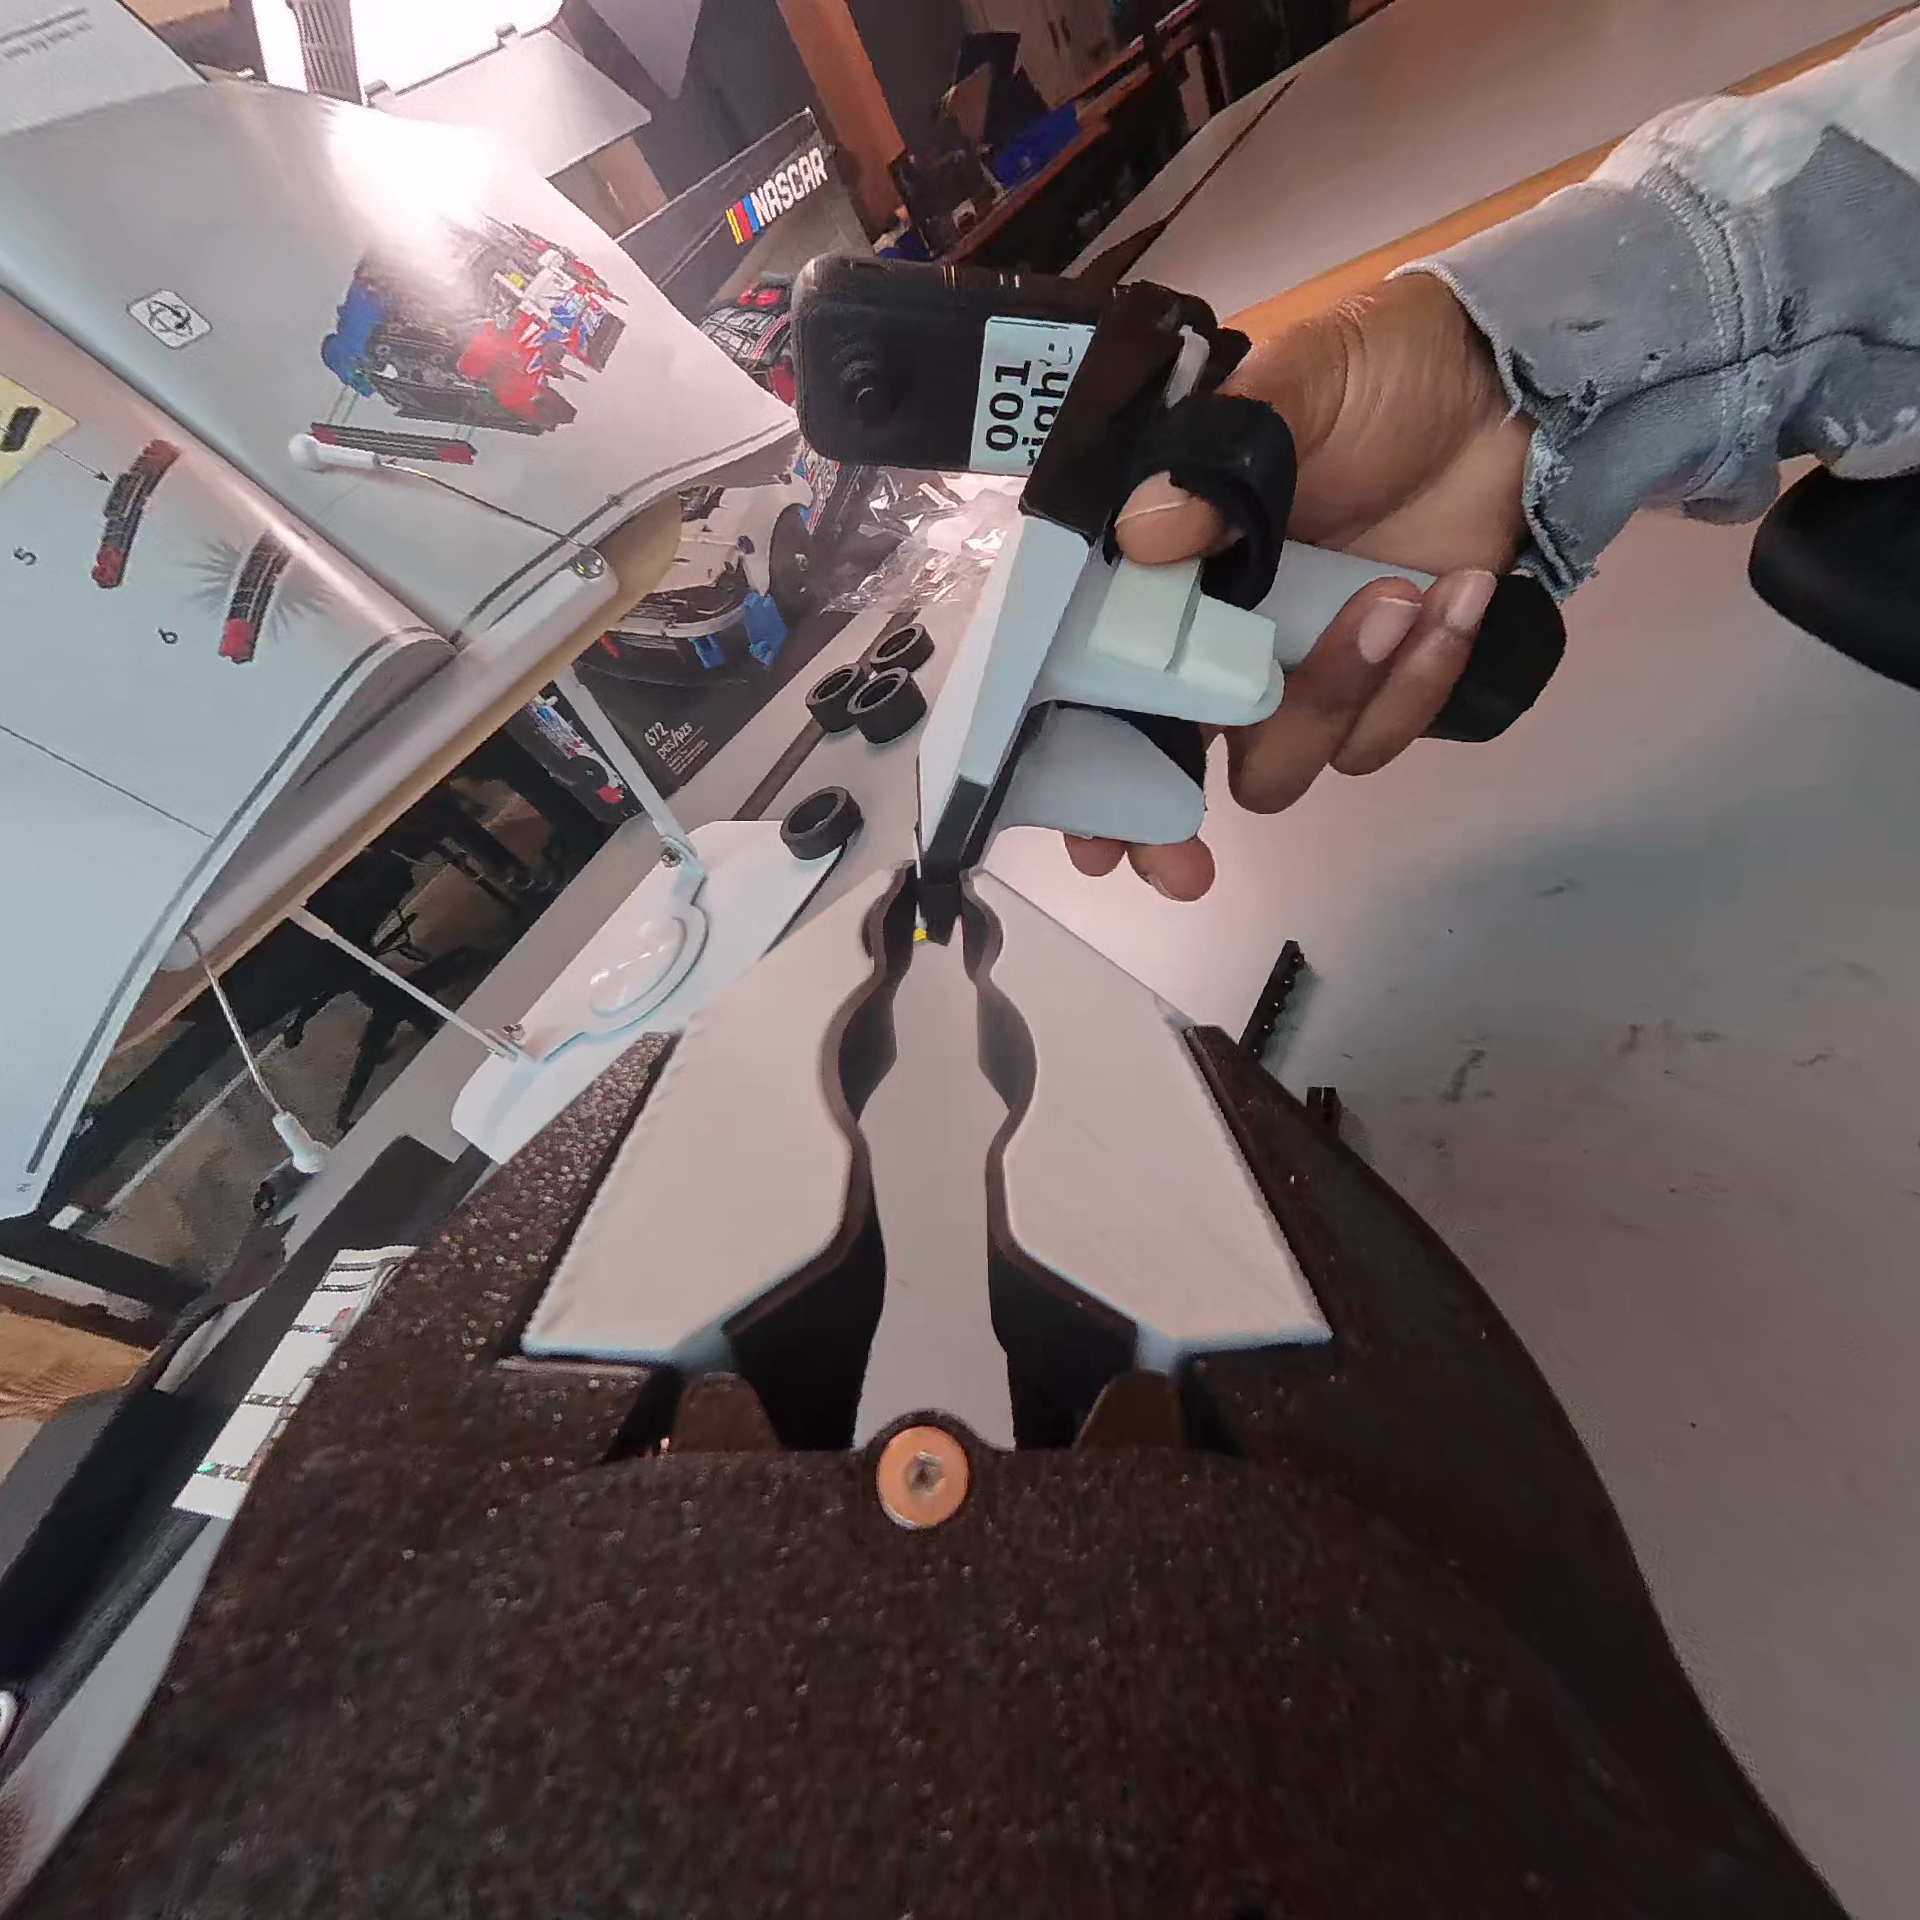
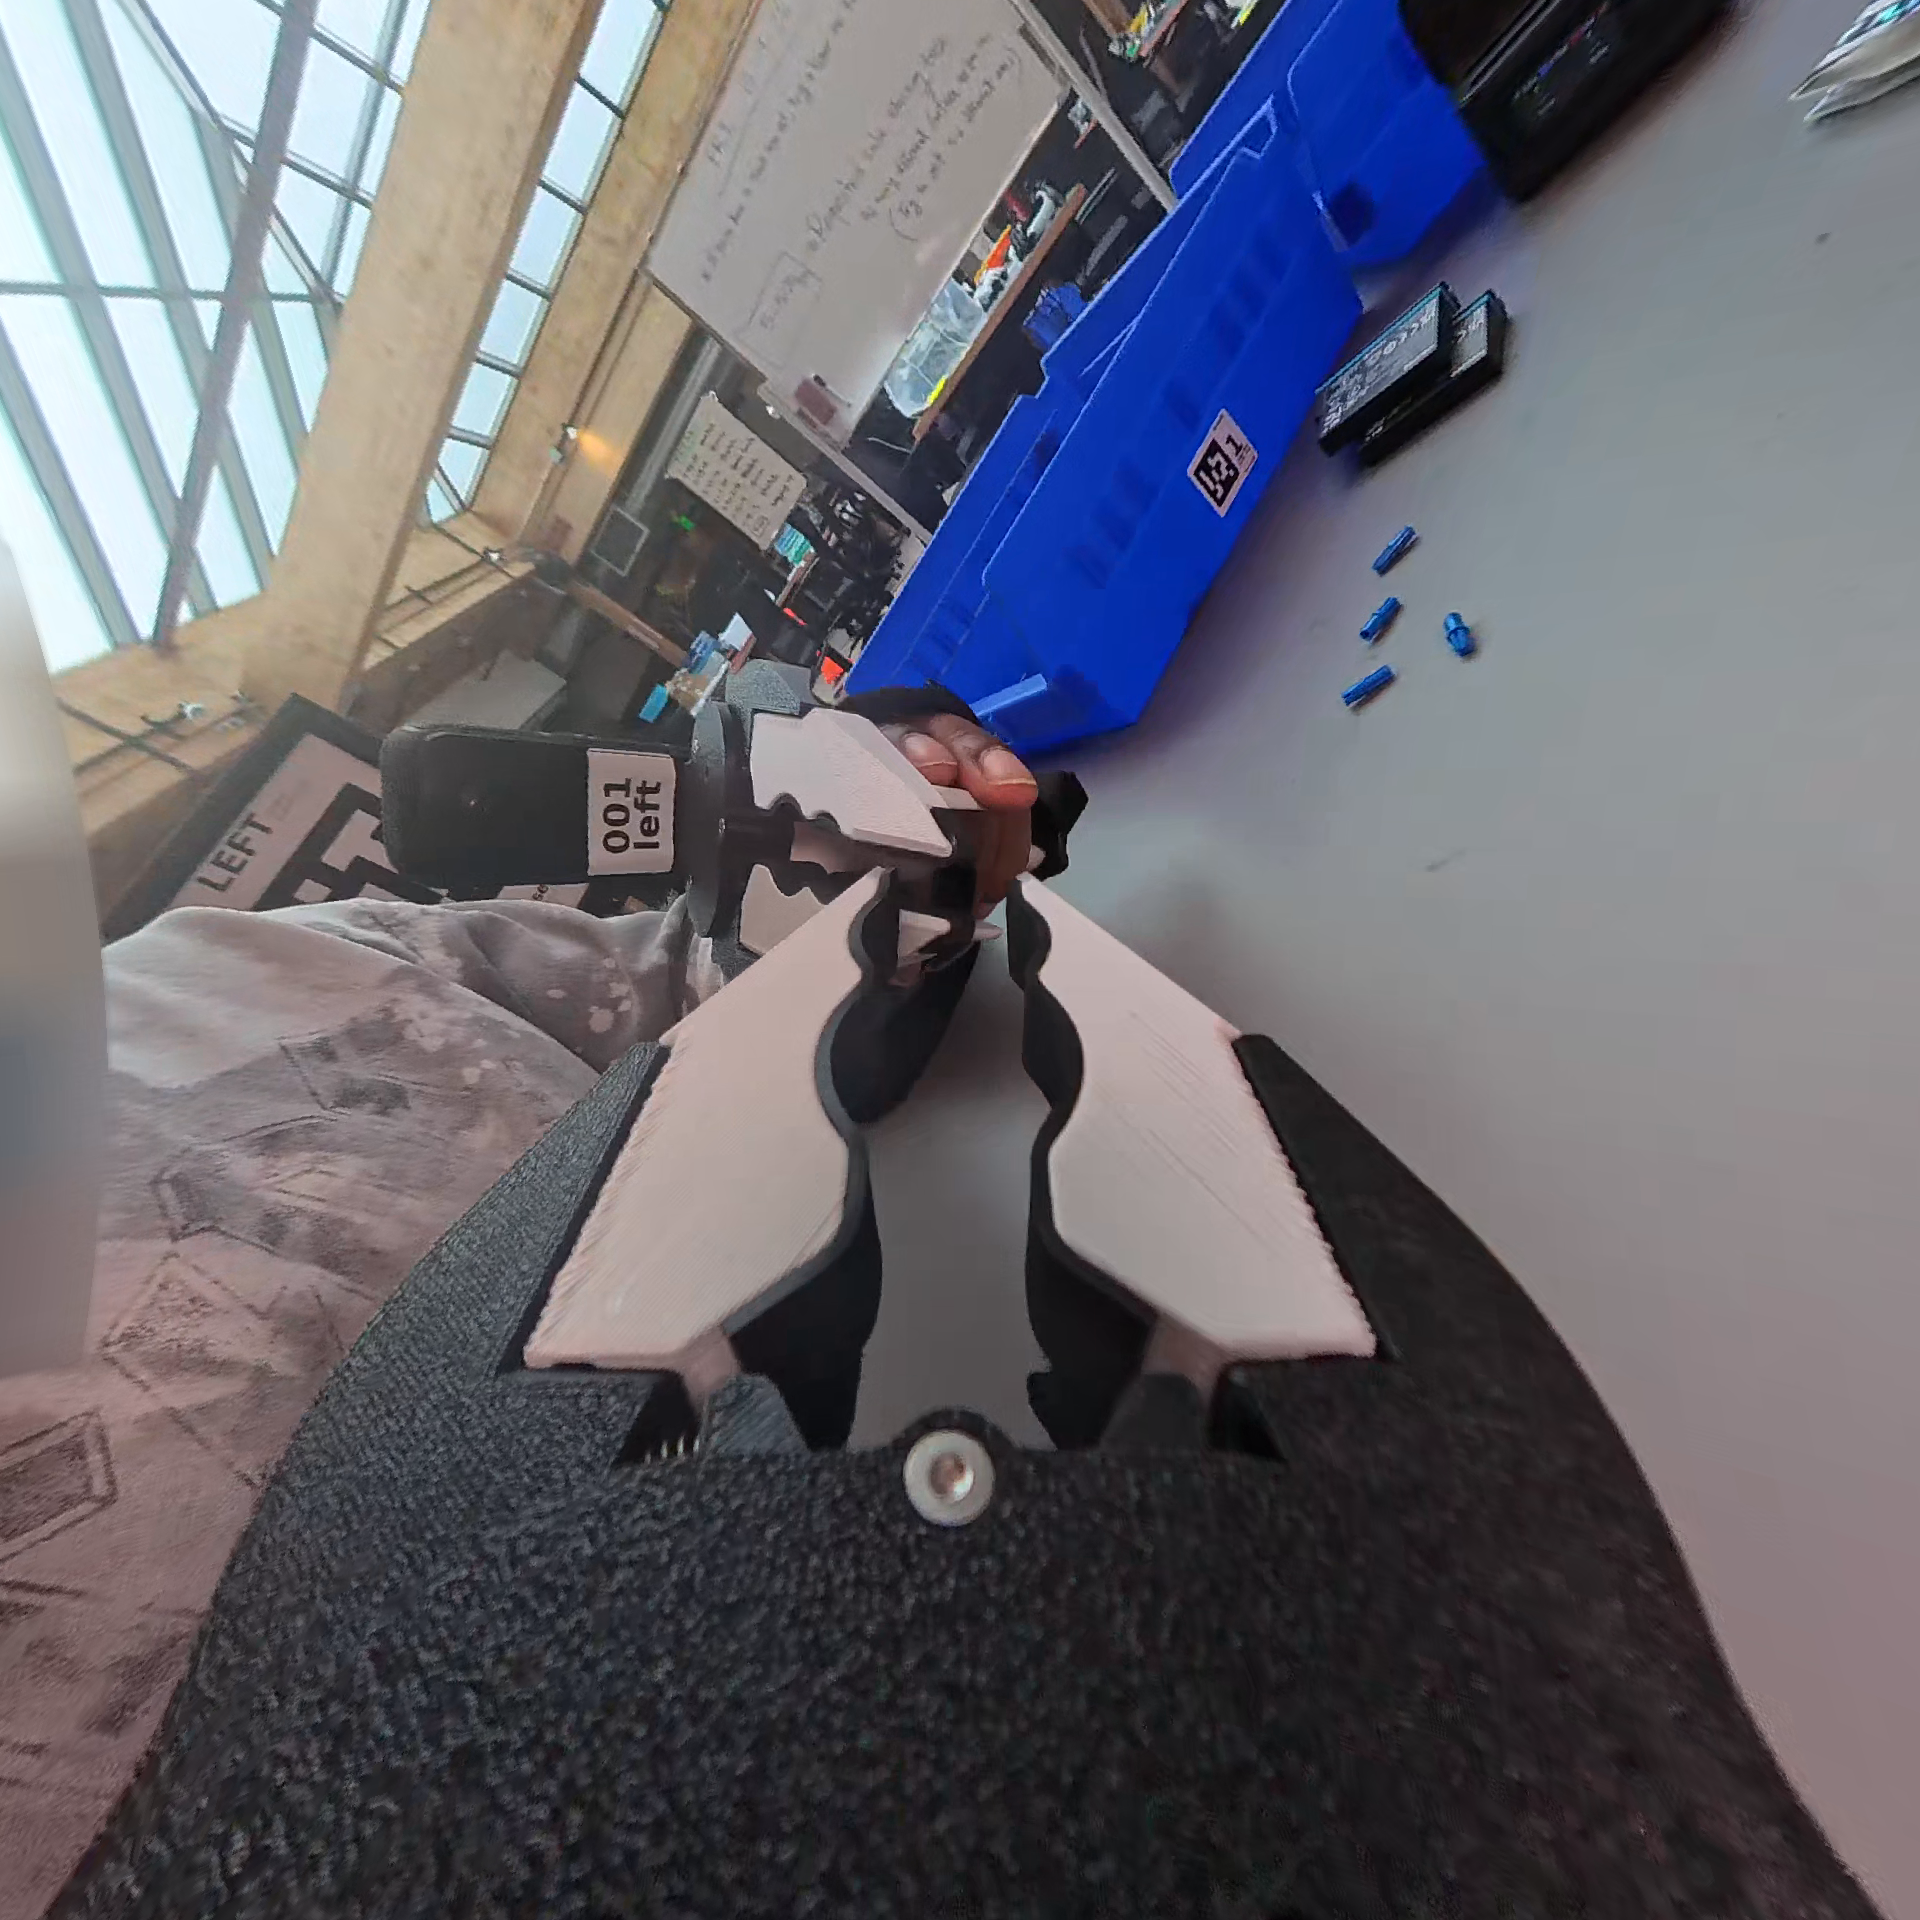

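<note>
Fingers (image 1: 748, 1122) of the left gripper (image 1: 928, 894), white plastic with wavy black inner edges, are sitting almost together and pinching a tiny black brick piece with a yellow spot (image 1: 928, 928) at their very tips, above the grey tabletop (image 1: 1558, 1143). Just beyond, the right gripper (image 1: 943, 857), carried by a hand (image 1: 1382, 499), is touching that piece from above. Its own view is showing its tips standing somewhat apart around the left gripper's nose, and I cannot tell whether they are pressing on anything. The piece is looking light, rigid and slick, so it is probably best taken by its flat sides. Farther off, only the left wrist view is showing four black rubber tyres (image 1: 883, 691) and an open instruction booklet (image 1: 312, 364). Only the right wrist view is showing small blue pins (image 2: 1382, 618) and blue plastic bins (image 2: 1143, 468).
</note>
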Demonstrator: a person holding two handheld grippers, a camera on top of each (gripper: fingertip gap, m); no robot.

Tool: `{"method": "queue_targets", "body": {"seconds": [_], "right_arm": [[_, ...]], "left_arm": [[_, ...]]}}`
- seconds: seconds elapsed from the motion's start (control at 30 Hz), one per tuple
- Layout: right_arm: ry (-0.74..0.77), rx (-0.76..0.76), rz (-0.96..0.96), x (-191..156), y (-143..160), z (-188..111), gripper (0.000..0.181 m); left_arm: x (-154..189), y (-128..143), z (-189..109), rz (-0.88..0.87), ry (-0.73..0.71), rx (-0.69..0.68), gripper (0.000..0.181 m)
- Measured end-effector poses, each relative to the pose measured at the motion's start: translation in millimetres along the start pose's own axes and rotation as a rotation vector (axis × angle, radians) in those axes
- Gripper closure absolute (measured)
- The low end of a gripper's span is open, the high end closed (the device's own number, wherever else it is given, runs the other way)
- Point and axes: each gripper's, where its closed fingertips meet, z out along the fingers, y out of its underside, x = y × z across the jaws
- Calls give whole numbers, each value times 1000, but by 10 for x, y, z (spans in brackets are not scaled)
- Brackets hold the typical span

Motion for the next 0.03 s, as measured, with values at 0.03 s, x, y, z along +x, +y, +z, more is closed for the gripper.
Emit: {"method": "queue_targets", "body": {"seconds": [0.03], "right_arm": [[-10, 1, 4, -8, 5, 4, 161]], "left_arm": [[4, -2, 0, 11, -1, 0, 176]]}}
